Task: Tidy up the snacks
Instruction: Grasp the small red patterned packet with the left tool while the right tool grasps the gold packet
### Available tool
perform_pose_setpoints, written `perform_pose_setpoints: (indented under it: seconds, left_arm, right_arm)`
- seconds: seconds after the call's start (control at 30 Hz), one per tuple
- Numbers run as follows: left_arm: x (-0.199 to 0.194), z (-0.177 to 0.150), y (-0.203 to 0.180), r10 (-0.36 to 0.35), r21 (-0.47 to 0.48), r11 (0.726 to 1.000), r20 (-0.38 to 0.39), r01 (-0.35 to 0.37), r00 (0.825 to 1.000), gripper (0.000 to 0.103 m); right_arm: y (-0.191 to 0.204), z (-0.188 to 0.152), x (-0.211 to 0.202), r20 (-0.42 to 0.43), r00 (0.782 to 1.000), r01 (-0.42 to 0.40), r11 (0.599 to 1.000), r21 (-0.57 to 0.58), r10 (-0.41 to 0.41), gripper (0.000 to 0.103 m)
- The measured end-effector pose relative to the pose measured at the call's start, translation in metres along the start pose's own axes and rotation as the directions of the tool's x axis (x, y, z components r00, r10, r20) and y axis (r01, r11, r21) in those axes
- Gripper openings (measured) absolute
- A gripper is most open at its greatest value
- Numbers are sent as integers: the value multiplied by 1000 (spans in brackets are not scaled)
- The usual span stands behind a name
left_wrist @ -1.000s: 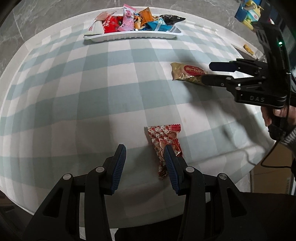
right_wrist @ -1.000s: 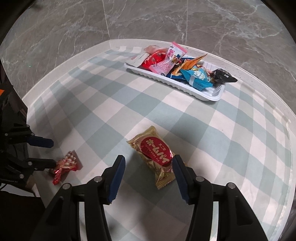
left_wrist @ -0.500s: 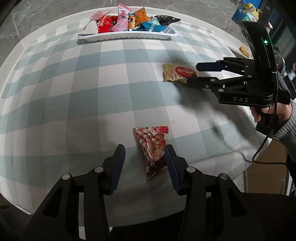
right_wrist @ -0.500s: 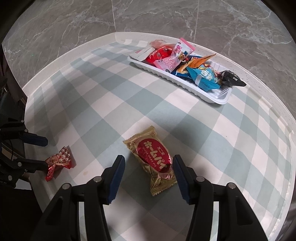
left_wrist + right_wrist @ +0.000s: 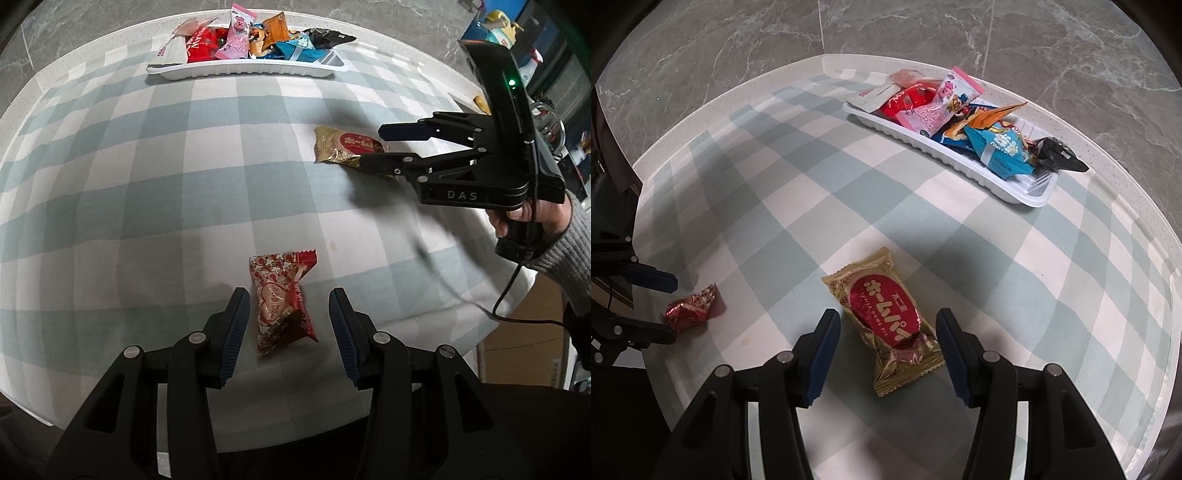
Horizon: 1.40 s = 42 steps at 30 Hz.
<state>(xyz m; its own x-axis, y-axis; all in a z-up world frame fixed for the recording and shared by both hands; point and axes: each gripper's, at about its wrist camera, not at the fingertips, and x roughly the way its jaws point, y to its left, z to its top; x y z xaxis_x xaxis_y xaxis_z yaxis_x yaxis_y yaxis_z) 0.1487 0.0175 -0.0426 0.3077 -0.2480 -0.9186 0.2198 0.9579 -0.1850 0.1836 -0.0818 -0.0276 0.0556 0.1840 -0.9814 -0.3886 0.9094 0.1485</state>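
While both hand-held grippers point steeply down at the checked tablecloth [image 5: 155,177], each straddles a snack without pinching it. The left gripper [image 5: 289,325] has its jaws spread either side of a red star-printed candy packet [image 5: 281,302], whose long axis runs away from the camera, crimped end [image 5: 301,258] farthest. The right gripper [image 5: 886,349], held by a hand [image 5: 532,218] in a grey knit sleeve, stands spread around a gold pie wrapper [image 5: 886,317] lying diagonally. A white tray [image 5: 945,155] of snacks sits at the table's far edge.
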Motion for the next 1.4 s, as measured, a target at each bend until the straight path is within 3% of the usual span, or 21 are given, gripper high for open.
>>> perform_pose_setpoints:
  seconds: [0.7, 1.4]
  left_arm:
    - [18, 0, 0, 29, -15, 999, -36, -30, 999, 43]
    - [28, 2, -1, 36, -18, 999, -45, -37, 998, 43]
  right_arm:
    - [5, 6, 15, -58, 998, -10, 998, -66, 6, 58]
    - [0, 7, 23, -85, 996, -32, 998, -60, 27, 58]
